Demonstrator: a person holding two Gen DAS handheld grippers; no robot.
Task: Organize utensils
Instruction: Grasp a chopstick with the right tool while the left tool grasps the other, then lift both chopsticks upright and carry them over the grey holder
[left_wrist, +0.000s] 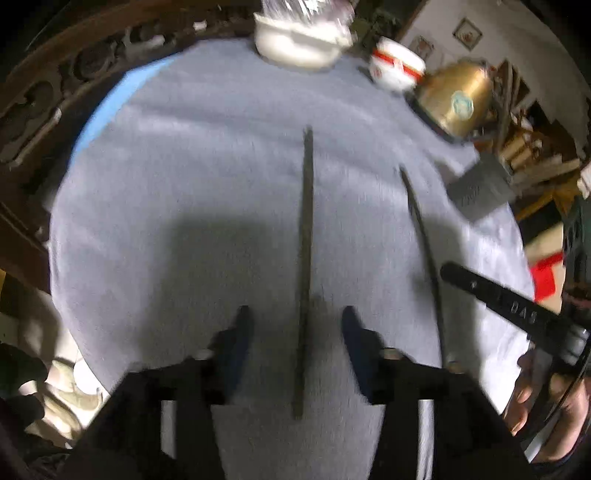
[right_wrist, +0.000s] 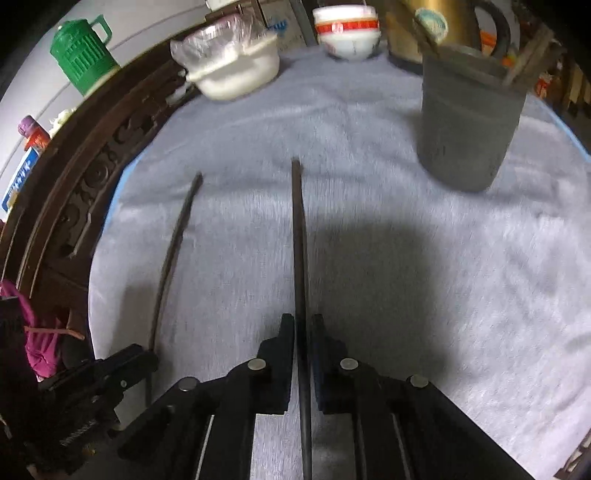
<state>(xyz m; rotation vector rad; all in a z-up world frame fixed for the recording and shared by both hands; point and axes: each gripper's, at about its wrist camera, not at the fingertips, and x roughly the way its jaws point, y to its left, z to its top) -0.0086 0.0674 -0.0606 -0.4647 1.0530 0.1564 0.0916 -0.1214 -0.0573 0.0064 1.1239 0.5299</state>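
Observation:
Two dark chopsticks lie on a grey cloth (left_wrist: 184, 184). In the left wrist view one chopstick (left_wrist: 307, 221) runs between the fingers of my left gripper (left_wrist: 297, 314), which is open with a gap on each side of the stick. The second chopstick (left_wrist: 421, 225) lies to the right, where my right gripper (left_wrist: 448, 275) reaches in. In the right wrist view that second chopstick (right_wrist: 298, 229) sits between the narrow jaws of my right gripper (right_wrist: 303, 319), which is shut on it. The first chopstick (right_wrist: 177, 236) lies to the left, by the left gripper (right_wrist: 140, 358).
A grey cup (right_wrist: 469, 122) stands on the cloth at the far right. Along the far edge stand a white bowl with a red band (right_wrist: 347, 33), a white container with a plastic bag (right_wrist: 236, 70) and a gold kettle (left_wrist: 458, 96). A carved dark wood frame (right_wrist: 92, 166) borders the left.

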